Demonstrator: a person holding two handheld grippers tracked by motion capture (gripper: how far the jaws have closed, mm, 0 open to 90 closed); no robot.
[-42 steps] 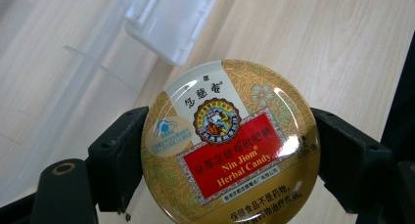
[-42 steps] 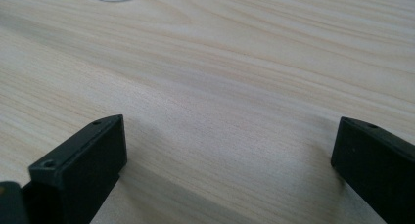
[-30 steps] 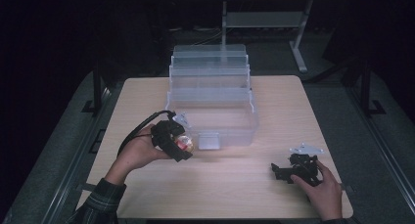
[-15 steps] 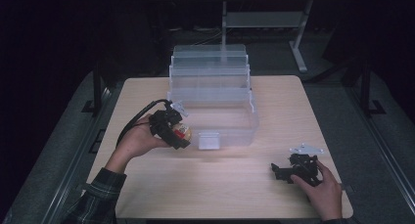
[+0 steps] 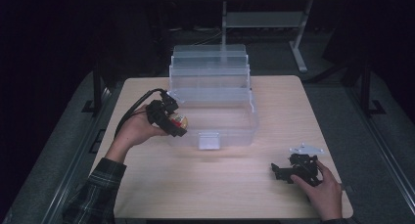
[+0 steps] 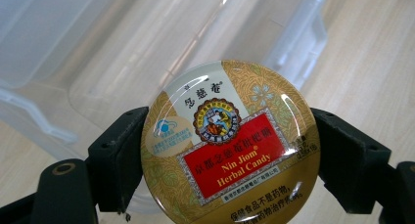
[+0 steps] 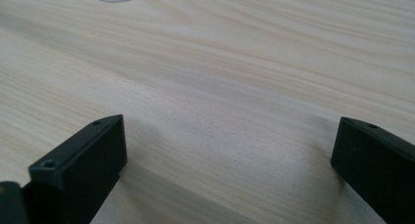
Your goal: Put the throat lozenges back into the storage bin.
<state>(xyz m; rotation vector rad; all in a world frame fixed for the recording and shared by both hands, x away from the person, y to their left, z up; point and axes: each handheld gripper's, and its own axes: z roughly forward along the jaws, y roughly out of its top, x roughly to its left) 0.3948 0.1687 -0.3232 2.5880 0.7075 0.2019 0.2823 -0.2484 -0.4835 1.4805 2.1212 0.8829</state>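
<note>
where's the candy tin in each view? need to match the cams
High view: candy tin left of centre, held in the left gripper at the left front corner of the clear plastic box.
Left gripper view: candy tin centre, clamped between the two black jaws, label facing the camera.
Right gripper view: not in it; open jaws over the wooden table.
Shared landmark: the clear plastic box, behind the tin in the left gripper view.
</note>
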